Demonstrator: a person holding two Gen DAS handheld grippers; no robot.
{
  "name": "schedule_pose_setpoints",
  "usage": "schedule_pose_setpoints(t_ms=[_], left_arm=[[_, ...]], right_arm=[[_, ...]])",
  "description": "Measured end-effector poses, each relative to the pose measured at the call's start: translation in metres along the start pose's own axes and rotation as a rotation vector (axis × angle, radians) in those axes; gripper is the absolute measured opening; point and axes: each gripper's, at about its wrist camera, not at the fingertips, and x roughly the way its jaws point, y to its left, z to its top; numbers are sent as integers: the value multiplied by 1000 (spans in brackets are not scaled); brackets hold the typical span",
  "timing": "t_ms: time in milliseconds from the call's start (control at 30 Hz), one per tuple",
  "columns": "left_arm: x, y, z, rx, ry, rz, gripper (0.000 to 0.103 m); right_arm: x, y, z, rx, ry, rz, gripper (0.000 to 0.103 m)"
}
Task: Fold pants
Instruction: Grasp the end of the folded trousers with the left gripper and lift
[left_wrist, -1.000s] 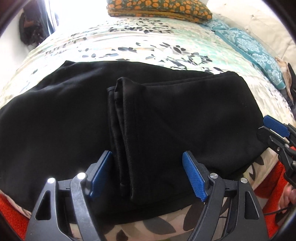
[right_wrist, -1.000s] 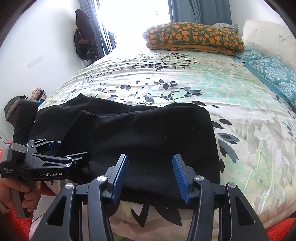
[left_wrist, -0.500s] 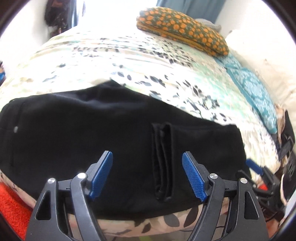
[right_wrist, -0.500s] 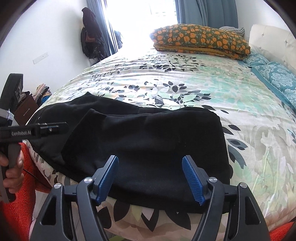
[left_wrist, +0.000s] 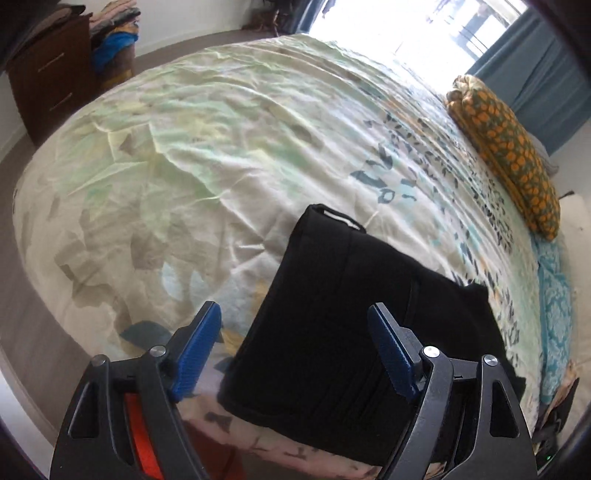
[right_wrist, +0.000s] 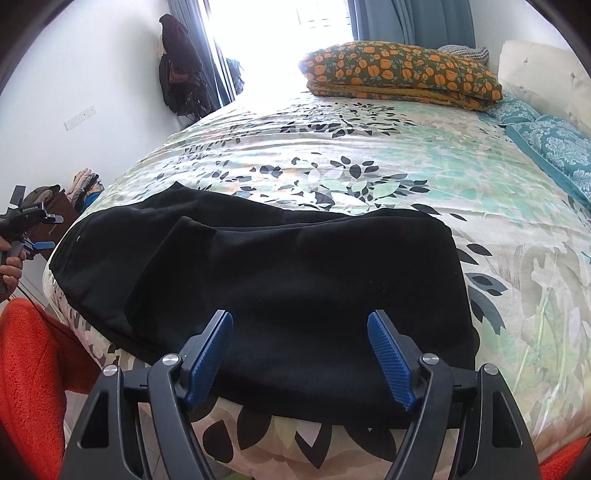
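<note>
The black pants (right_wrist: 288, 280) lie folded over on the near edge of the bed, one layer doubled on top of the other. In the left wrist view the pants (left_wrist: 332, 325) show end-on, with the waistband end toward the middle of the bed. My left gripper (left_wrist: 295, 347) is open and empty, hovering over the pants' left end. It also shows in the right wrist view (right_wrist: 35, 234), far left, off the bed. My right gripper (right_wrist: 299, 350) is open and empty just above the pants' near edge.
The floral bedspread (right_wrist: 369, 162) covers the bed. A folded orange-patterned quilt (right_wrist: 402, 74) and teal pillows (right_wrist: 554, 147) lie at the head. A dark dresser (left_wrist: 48, 77) with stacked clothes stands past the foot. Orange fabric (right_wrist: 33, 369) sits low at the left.
My left gripper has swung left past the pants' end and turned to look along the bed. My right gripper has opened wider and stayed at the near edge.
</note>
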Motion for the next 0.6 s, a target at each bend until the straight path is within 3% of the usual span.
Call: schedule_pose_setpoints(t_ms=[67,133,300,467,500,533,567,600], left_arm=[[25,1,-4,67,67,44,85],[42,7,-6,67,109,40,95],[49,19,-1,-31,137,-26,102],[50,12,-2,-32,139,-8,102],[50,10,-1,-18,161,-24,99],[48,9,1,-21,169,-34,87],[43,10,2,-44,168,-83,67],[36,11,2,-83,169,-126,34]], right_arm=[[1,6,-1,-23,7,2,76],[1,11,-3,-48,13,2,76],[-2,15,-7,-78,18,-8,76],[-4,8,-5,-44,2,-9,76],[-5,7,-5,-37,-2,-7,76],[-7,5,-5,-31,-6,-5,76],[-8,4,-4,-25,-10,-3,76],[-9,3,-4,-20,-14,-1,76]])
